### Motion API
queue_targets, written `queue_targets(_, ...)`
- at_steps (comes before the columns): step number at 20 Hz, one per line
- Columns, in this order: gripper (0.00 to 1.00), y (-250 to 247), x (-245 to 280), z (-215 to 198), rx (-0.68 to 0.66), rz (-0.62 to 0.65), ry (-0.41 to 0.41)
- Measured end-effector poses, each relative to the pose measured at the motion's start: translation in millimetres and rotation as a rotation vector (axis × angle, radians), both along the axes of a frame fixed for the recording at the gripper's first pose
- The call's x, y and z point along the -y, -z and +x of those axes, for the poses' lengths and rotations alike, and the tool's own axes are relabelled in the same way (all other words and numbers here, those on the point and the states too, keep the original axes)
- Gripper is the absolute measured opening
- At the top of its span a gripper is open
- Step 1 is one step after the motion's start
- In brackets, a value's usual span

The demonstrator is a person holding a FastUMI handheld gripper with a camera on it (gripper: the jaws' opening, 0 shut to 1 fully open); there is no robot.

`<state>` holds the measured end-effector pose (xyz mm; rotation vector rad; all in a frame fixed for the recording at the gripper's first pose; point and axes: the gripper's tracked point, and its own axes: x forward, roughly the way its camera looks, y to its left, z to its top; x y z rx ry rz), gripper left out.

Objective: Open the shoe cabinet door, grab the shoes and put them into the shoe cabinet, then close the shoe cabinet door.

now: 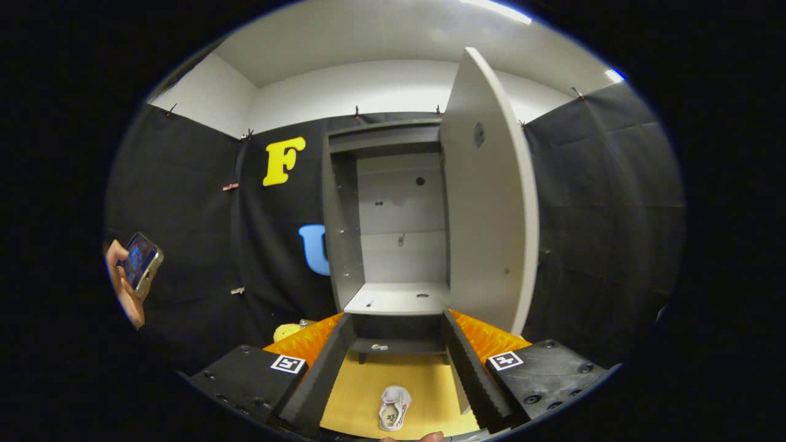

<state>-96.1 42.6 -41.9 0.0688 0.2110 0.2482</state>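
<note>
The grey shoe cabinet [344, 245] stands straight ahead against the black wall, its door [491, 202] swung wide open to the right. Its inside is bare, with one shelf floor [399, 299] showing. A small white shoe [393, 407] lies on the yellow floor [368, 387] low between my fingers, close to me and well short of the cabinet. My gripper [396, 362] is open, its two fingers spread wide on either side of the shoe without touching it.
A person's hand [123, 276] holds a phone [142, 261] at the left. A yellow object [287, 331] lies on the floor left of the cabinet, partly behind my left finger. Black cloth walls close in on both sides.
</note>
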Motion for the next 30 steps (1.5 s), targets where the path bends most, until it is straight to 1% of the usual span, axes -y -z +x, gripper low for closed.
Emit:
queue_targets(3,0.92,53.6,-31.3,-0.1,-0.084,-0.013,-0.038)
queue_targets(6,0.92,124.2,-57.5,2.7,-0.223,-0.01,-0.043)
queue_targets(9,0.94,197.2,-63.8,-0.2,-0.374,-0.008,-0.009)
queue_targets(14,0.97,320.1,-56.9,-17.6,-0.608,-0.048,0.057)
queue_targets(18,0.97,386.5,-61.6,-24.8,-0.723,-0.039,0.072)
queue_targets(19,0.93,401.4,-63.8,-22.7,-0.735,-0.04,0.072)
queue_targets(21,0.91,429.8,-61.6,-10.5,-0.732,-0.074,0.079)
queue_targets(22,0.88,442.4,-60.1,-7.7,-0.737,-0.09,0.084)
queue_targets(23,0.79,456.3,-58.1,-2.7,-0.74,-0.104,0.095)
queue_targets(24,0.76,465.7,-55.3,2.9,-0.737,-0.119,0.104)
queue_targets(27,0.58,490.5,-48.6,14.8,-0.721,-0.143,0.129)
queue_targets(29,0.53,504.1,-52.4,26.3,-0.711,-0.124,0.13)
queue_targets(30,0.53,508.1,-53.1,31.7,-0.699,-0.121,0.132)
